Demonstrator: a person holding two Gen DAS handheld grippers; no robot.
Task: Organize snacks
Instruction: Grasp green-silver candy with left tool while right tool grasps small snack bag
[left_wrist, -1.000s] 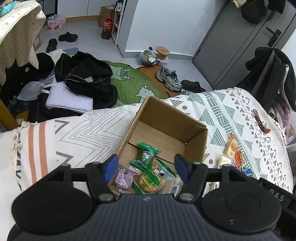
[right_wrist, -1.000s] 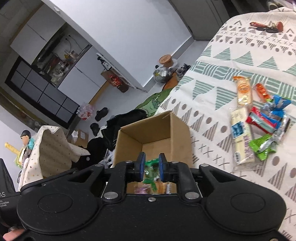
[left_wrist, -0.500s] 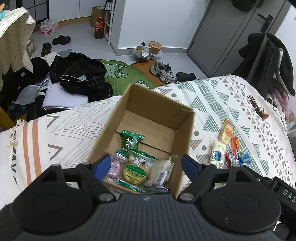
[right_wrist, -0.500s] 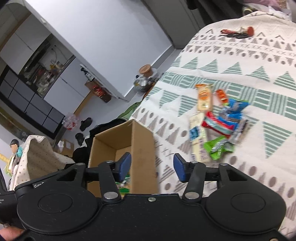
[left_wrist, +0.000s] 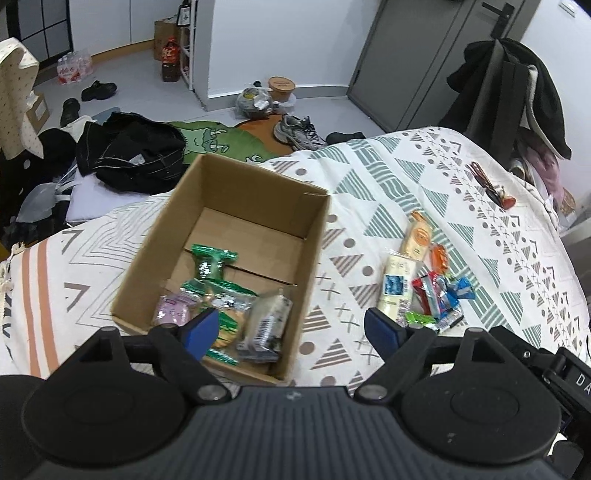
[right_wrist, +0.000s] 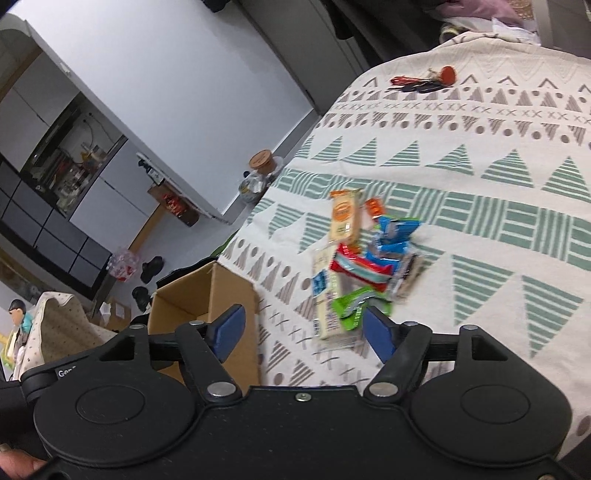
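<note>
Brown cardboard box (left_wrist: 236, 206): green wrappers (left_wrist: 212, 260), one pale purple packet (left_wrist: 171, 310), clear packet with dark print (left_wrist: 266, 325) inside. Bed cover (left_wrist: 461, 229) cream, teal striped triangles, taupe dots and crosses; orange stripes at left edge. Loose snack pile (left_wrist: 424, 280) on bed: cream-orange bar, cream bar with blue label, red, blue, bright green wrappers. Gripper pads (left_wrist: 201, 330) blue, bodies black. Floor rug (left_wrist: 218, 138) green.

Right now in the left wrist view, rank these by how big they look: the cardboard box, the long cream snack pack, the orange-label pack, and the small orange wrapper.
1. cardboard box
2. long cream snack pack
3. orange-label pack, which lies farther from the camera, so its true size is uncertain
4. small orange wrapper
</note>
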